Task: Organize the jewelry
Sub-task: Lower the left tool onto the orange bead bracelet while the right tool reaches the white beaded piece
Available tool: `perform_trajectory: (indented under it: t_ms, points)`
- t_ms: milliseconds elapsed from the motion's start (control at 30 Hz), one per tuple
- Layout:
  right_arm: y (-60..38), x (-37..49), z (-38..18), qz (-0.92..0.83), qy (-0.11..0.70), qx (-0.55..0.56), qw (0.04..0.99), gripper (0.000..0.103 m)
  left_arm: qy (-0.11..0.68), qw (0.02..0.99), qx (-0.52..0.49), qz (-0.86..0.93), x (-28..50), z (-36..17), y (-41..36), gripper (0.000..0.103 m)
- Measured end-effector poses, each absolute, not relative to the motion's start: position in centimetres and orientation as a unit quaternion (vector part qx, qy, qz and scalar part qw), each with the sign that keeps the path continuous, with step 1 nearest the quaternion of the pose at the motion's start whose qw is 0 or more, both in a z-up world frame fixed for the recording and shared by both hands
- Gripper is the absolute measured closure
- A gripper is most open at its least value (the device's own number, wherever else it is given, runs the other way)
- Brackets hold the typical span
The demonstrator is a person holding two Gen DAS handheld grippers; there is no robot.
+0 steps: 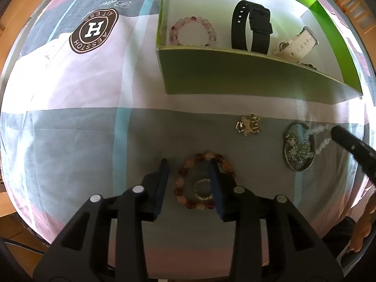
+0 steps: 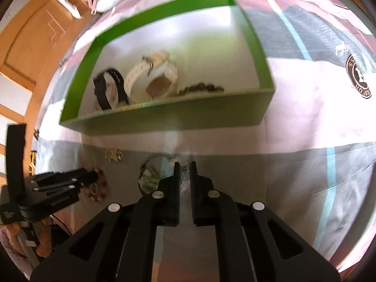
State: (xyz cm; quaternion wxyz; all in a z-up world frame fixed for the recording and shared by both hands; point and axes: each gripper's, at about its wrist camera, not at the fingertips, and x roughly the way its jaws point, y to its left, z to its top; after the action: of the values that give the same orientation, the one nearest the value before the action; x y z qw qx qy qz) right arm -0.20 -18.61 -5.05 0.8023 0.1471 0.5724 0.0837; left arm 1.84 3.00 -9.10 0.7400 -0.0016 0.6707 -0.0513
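just in front of the green box (image 1: 235,75), the left gripper (image 1: 190,171) is hovering with jaws spread around the amber bead bracelet (image 1: 202,181), while the right gripper (image 2: 185,171) is pinching a clear bead strand (image 2: 184,176) beside it.

My left gripper (image 1: 190,188) is matt black plastic with blue rubbery pads. Under it the amber bead bracelet (image 1: 204,180) looks polished and glossy, on soft, faintly creased cloth (image 1: 70,141). The green box (image 1: 235,75) looks like smooth matt cardboard, white inside; its black watch strap (image 1: 249,28) looks dull and rubbery.
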Motion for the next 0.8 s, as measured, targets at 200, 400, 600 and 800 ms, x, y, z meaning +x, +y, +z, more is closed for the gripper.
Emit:
perform_trajectory:
  t_ms: [200, 400, 600, 800]
  points:
    - [-21.3, 0.2, -3.7, 0.024, 0.552, 0.146, 0.821, 0.096, 0.670, 0.741, 0.000, -0.052, 1.9, -8.3, 3.1, 0.063]
    - [-20.8, 0.8, -6.5, 0.013, 0.606, 0.135, 0.784, 0.094, 0.671, 0.739, 0.007, -0.052, 1.9, -8.7, 2.5, 0.063]
    - [-20.2, 0.5, -6.2, -0.001, 0.597, 0.109, 0.795, 0.068, 0.668, 0.742, 0.017, -0.046, 2.0, -9.1, 1.8, 0.077]
    - [-22.3, 0.4, -6.4, -0.043, 0.593, 0.131, 0.793, 0.067, 0.669, 0.742, 0.006, -0.048, 2.1, -9.2, 1.9, 0.078]
